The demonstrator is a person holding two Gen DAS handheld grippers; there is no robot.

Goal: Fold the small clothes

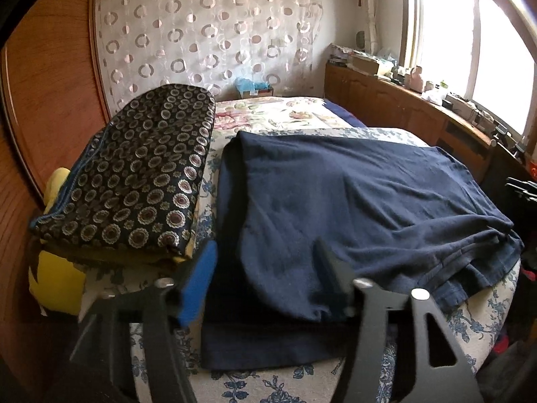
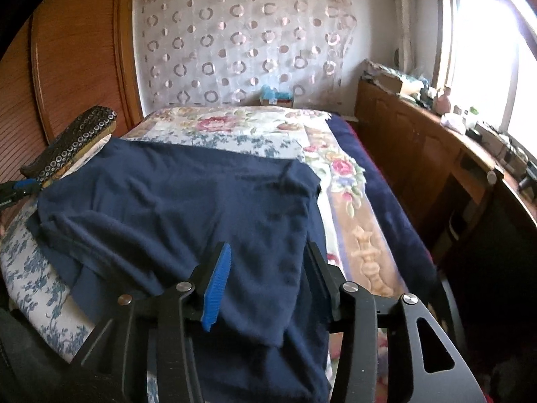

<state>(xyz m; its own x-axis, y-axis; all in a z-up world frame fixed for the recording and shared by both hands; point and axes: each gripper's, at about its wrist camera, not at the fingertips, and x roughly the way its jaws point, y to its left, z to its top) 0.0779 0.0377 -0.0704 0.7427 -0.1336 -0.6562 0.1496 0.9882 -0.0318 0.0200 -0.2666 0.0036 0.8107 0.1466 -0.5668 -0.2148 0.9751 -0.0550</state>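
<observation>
Two views show one dark navy knit garment point(image 1: 352, 194) spread on the floral-covered bed point(image 1: 278, 114). From the left wrist, the left gripper point(image 1: 268, 278) straddles its near hem, jaws wide with cloth between; pinch both layers. From the right wrist, the right gripper point(image 2: 268, 282) likewise stands wide over a folded edge; I'd close evenly, lifting together.

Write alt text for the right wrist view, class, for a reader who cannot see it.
The right tool is open around the near edge of a navy garment spread on a floral bed. A dark circle-patterned cushion lies at left; a wooden cabinet runs along the right, under a window.
</observation>
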